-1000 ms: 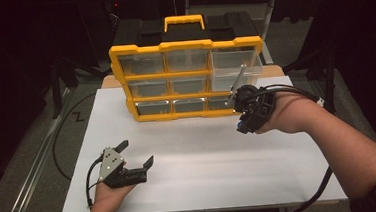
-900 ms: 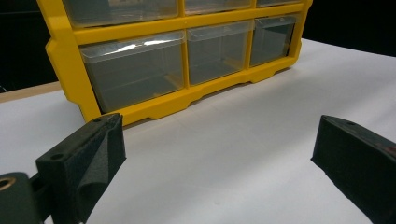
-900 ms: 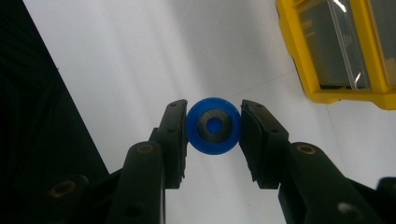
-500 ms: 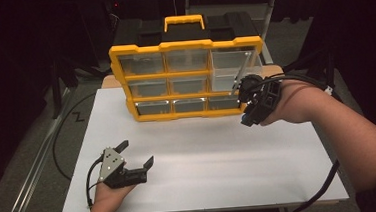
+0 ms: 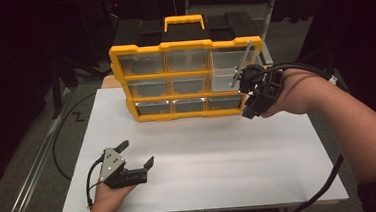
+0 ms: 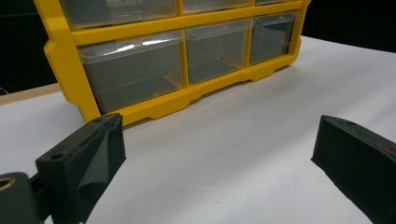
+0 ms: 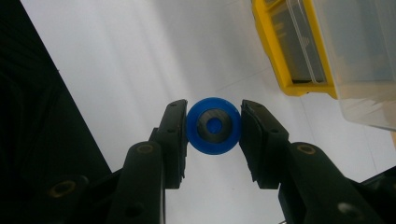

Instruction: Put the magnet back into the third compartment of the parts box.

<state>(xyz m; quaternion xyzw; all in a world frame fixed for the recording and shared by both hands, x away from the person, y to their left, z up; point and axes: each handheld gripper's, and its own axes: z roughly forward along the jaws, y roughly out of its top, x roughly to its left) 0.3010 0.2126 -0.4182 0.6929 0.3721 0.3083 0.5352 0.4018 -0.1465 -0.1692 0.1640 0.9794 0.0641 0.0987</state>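
right gripper (image 7: pixel 213 125) carrying blue disc (image 7: pixel 213 126) up to the open top-right drawer (image 5: pixel 230 64) of the yellow organizer (image 5: pixel 189 78).
fingers clamped on the disc's rim; judging next: clear the drawer lip, then release inside. left gripper (image 5: pixel 135 156) idle on the tabletop (image 5: pixel 219 154), fingers wide apart, empty. from the high view the hand hides the disc; drawer contents unclear.

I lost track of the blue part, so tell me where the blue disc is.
The blue disc is pinched in the right claw, by the yellow organizer's right side, near its pulled-out middle-right drawer.
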